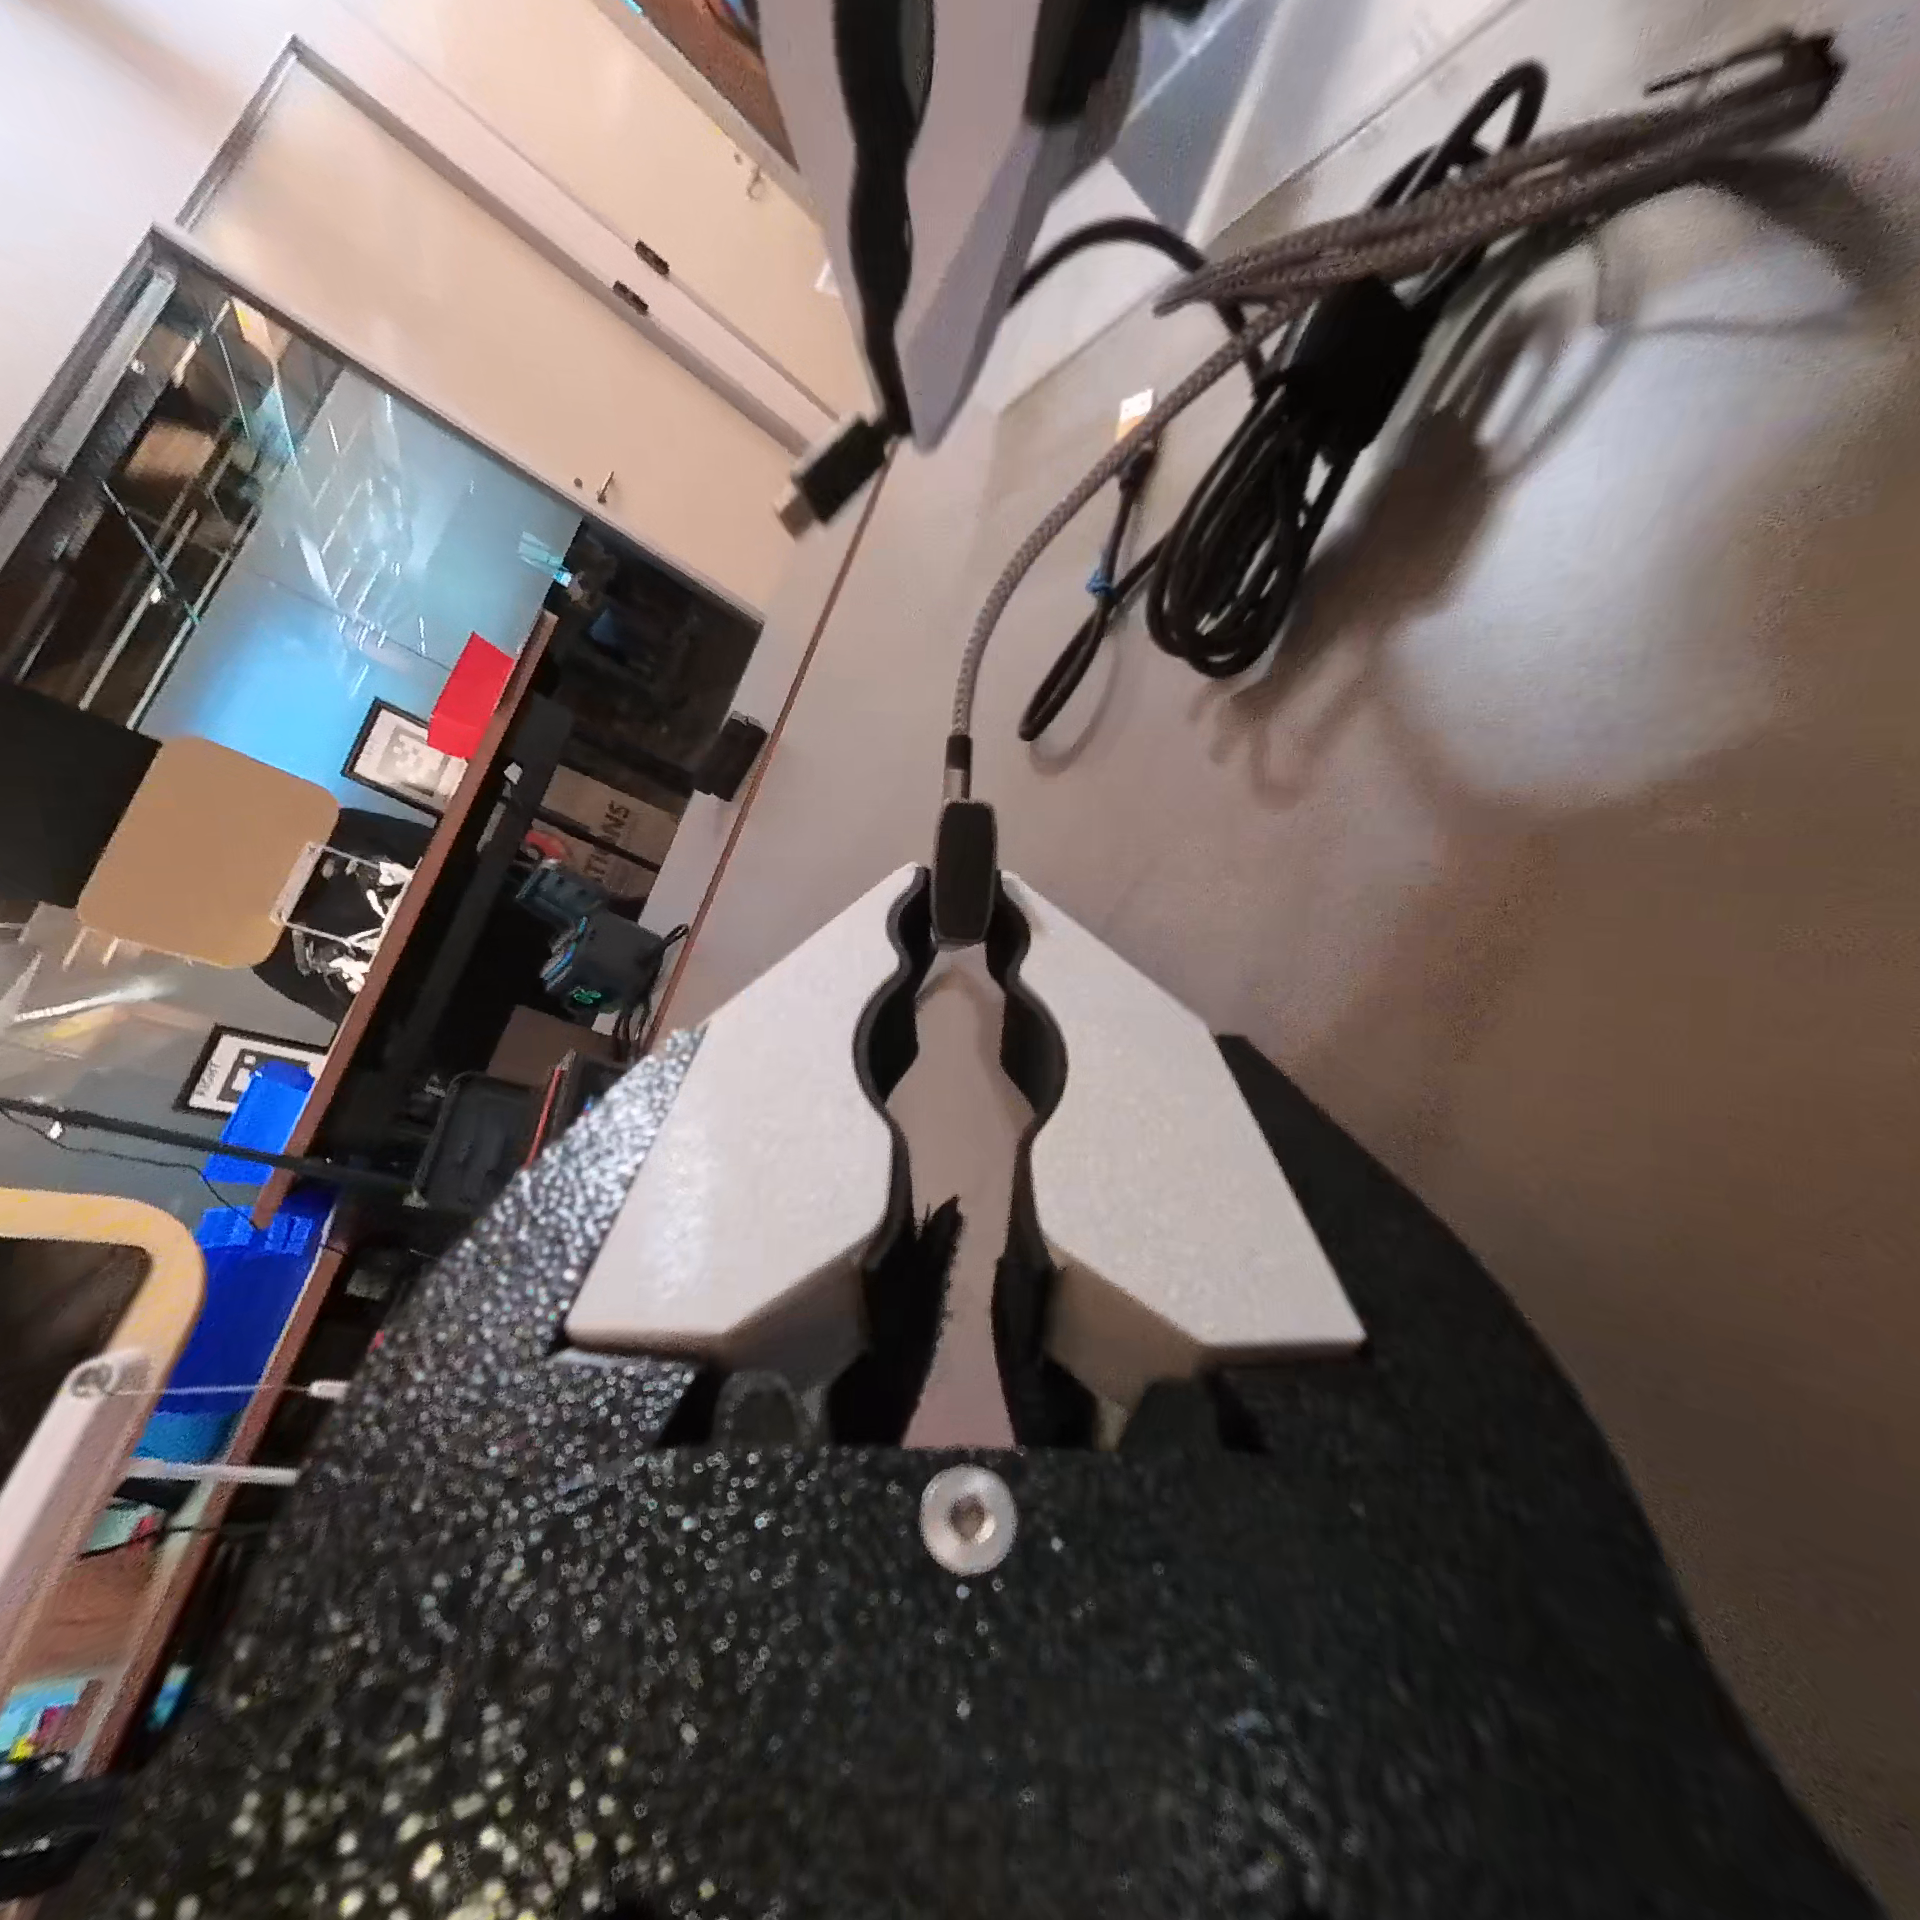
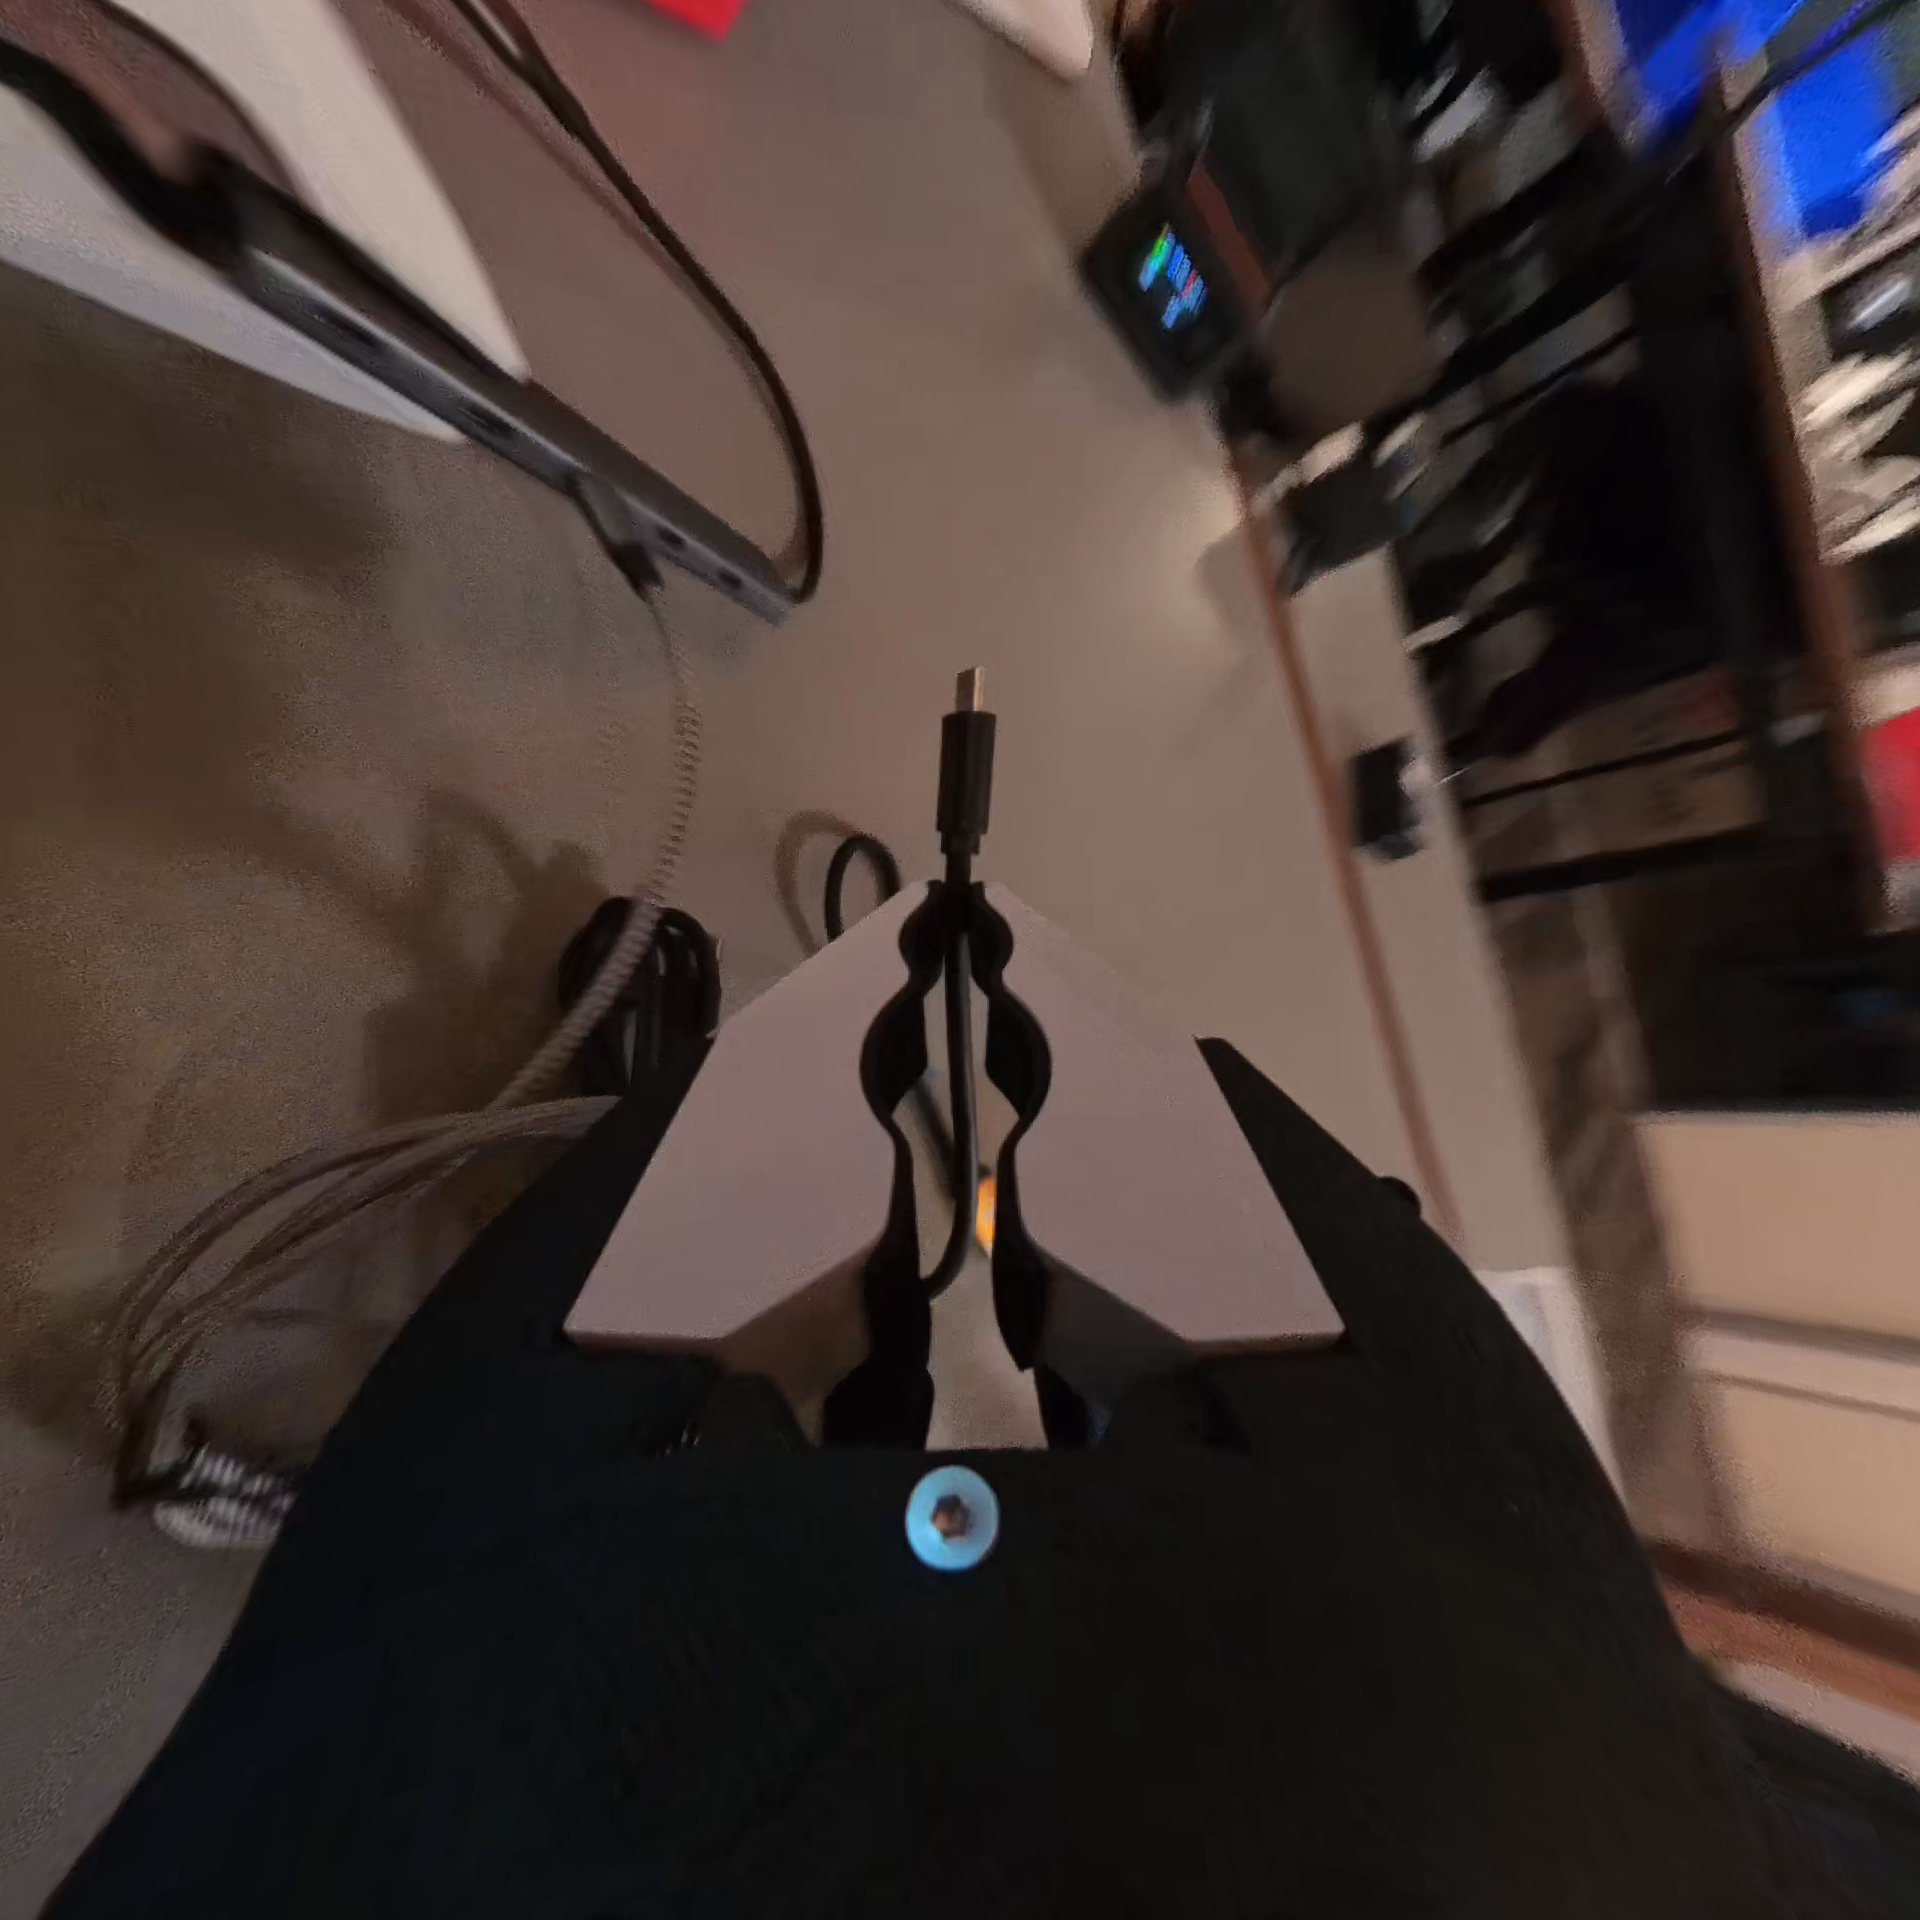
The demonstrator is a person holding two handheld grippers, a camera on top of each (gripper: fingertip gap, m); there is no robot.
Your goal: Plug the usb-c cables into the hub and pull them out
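Note:
My left gripper [image 1: 961, 883] is shut on the dark housing of a grey braided USB-C cable [image 1: 977, 644]. That cable runs away over the table to a braided bundle [image 1: 1558, 156]. My right gripper [image 2: 951, 899] is shut on a thin black cable just behind its black USB-C plug [image 2: 968, 769]. The plug sticks out forward in the air with its metal tip free. The thin grey hub [image 2: 499, 416] with ports along its edge lies at the upper left. A braided cable [image 2: 675, 790] reaches its side, but blur hides whether it is plugged in. The black plug [image 1: 836, 473] also shows beside a grey finger in the left wrist view.
A coiled black cable [image 1: 1247, 520] lies on the grey table [image 1: 1507, 1039] beside the braided bundle. The table edge [image 1: 821, 644] runs close by, with shelves, blue bins and a red box beyond it. A small device with a lit screen [image 2: 1169, 281] stands near the far edge.

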